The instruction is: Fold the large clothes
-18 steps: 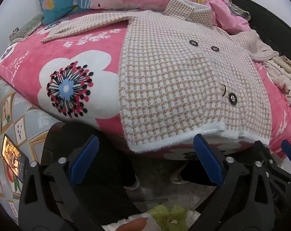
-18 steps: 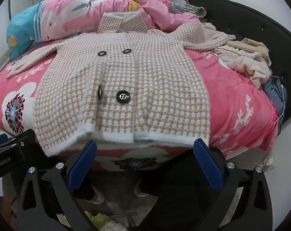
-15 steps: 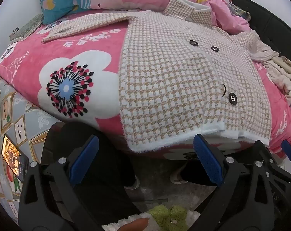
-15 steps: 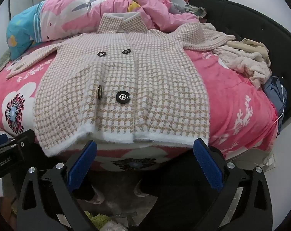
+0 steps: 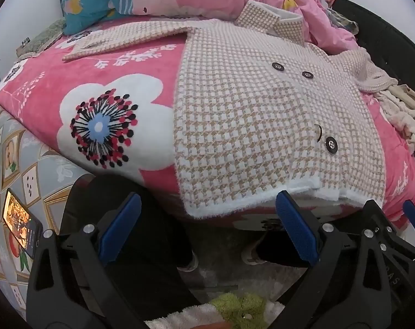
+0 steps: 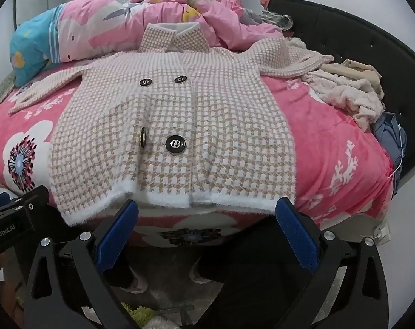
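**Coat flat on bed, both grippers spread and holding nothing**

Bed blanket (image 5: 141,82), hot pink with big white flowers, fills most of both views. It hangs over the near edge of the bed. Bunched pink quilt (image 6: 163,13) piled at the far end, with a teal patterned pillow (image 5: 89,2) at its left.

Coat (image 6: 180,126) (beige and white houndstooth, fuzzy white hem) lies face up on the blanket, collar toward the quilt, hem at the near bed edge and slightly overhanging it. One sleeve (image 5: 130,35) stretches out flat to the left. The other sleeve (image 6: 295,65) runs right and ends touching a heap of cream clothes (image 6: 350,93). Black headboard (image 6: 358,41) curves behind that heap. Four dark buttons show: two small ones higher up, a large one (image 6: 175,144) lower down, and one just left of it seen edge-on.

Left gripper (image 5: 207,233) sits below and in front of the hem, blue pads wide apart, nothing between them, not touching the coat. Right gripper (image 6: 206,233) likewise: jaws spread, empty, tips just under the hem line (contact hard to judge at the right tip).

Phone (image 5: 22,230) with lit screen lies at lower left on a patterned sheet (image 5: 37,170). Green plush thing (image 5: 240,307) on the floor.
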The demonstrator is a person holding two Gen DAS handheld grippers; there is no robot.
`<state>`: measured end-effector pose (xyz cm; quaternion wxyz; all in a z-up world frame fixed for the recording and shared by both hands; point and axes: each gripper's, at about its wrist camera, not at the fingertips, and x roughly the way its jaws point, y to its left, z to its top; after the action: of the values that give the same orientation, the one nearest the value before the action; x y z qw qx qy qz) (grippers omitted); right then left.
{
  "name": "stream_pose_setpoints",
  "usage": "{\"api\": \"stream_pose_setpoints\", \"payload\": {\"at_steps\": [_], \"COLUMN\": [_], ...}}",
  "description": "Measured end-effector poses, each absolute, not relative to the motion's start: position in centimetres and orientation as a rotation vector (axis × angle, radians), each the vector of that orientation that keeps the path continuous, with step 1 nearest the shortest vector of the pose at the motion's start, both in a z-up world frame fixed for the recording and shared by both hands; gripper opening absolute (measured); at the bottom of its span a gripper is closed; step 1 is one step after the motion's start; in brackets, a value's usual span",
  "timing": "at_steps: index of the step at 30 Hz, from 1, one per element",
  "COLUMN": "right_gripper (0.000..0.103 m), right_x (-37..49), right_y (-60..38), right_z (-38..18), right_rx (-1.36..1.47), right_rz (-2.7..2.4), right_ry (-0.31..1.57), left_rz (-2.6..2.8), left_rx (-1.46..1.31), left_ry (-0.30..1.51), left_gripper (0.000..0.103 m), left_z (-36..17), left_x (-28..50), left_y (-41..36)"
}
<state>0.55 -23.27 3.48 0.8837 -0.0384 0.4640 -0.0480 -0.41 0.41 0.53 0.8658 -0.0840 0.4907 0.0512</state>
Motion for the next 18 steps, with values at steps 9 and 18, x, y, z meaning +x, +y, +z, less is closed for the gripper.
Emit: {"api": "stream_pose_setpoints", "payload": {"at_steps": [9, 18], "right_gripper": [0.098, 0.098], "right_x": [0.53, 0.56], "right_y": [-23.27, -23.31], "right_z": [3.74, 3.94], "right_rx": [-0.087, -0.088], "right_rz": [-0.1, -0.103], "right_ry": [0.956, 0.949], "left_rz": [0.108, 0.105], "left_rx": [-0.177, -0.172], "left_ry": [1.026, 1.02], "left_gripper": [0.095, 0.095], "left_z": [0.61, 0.9], "left_x": [-0.42, -0.5], "left_y": [0.52, 0.29]}}
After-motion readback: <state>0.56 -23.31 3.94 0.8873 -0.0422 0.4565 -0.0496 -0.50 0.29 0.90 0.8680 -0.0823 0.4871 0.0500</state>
